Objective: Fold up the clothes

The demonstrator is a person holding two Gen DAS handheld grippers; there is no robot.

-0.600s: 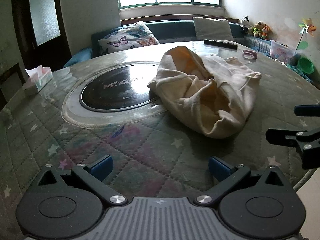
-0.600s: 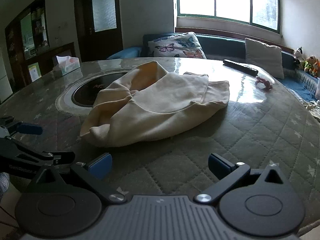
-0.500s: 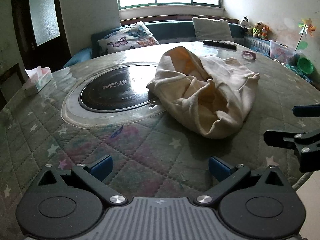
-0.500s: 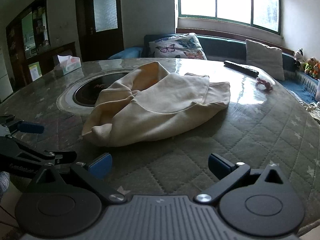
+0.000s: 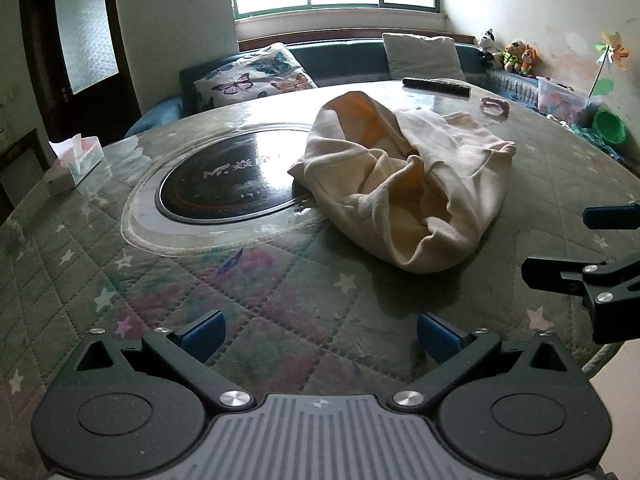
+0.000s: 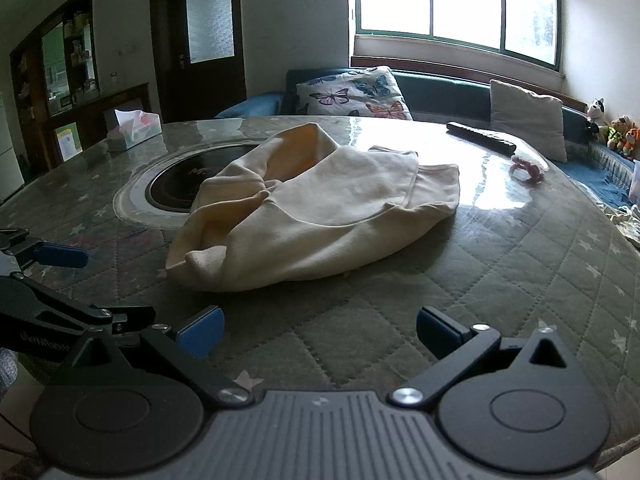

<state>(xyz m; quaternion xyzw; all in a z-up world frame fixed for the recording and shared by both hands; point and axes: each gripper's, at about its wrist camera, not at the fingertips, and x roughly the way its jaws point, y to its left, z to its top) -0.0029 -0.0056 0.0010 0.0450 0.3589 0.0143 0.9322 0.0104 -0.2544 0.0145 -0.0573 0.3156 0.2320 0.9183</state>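
A cream garment (image 5: 404, 184) lies crumpled in a heap on the round quilted table (image 5: 200, 280), partly over the black glass disc. It also shows in the right wrist view (image 6: 320, 216). My left gripper (image 5: 320, 332) is open and empty, a short way in front of the heap. My right gripper (image 6: 320, 328) is open and empty, also short of the garment. The right gripper shows at the right edge of the left wrist view (image 5: 560, 248). The left gripper shows at the left edge of the right wrist view (image 6: 100, 284).
A black glass disc (image 5: 228, 180) is set in the table's middle. A tissue box (image 5: 76, 160) stands at the far left. A remote control (image 5: 436, 86) and a pink object (image 5: 494, 105) lie at the far side. A sofa with cushions (image 5: 256, 80) runs behind.
Both grippers have moved slightly closer to the garment, which looms a little larger. The garment itself has not moved.
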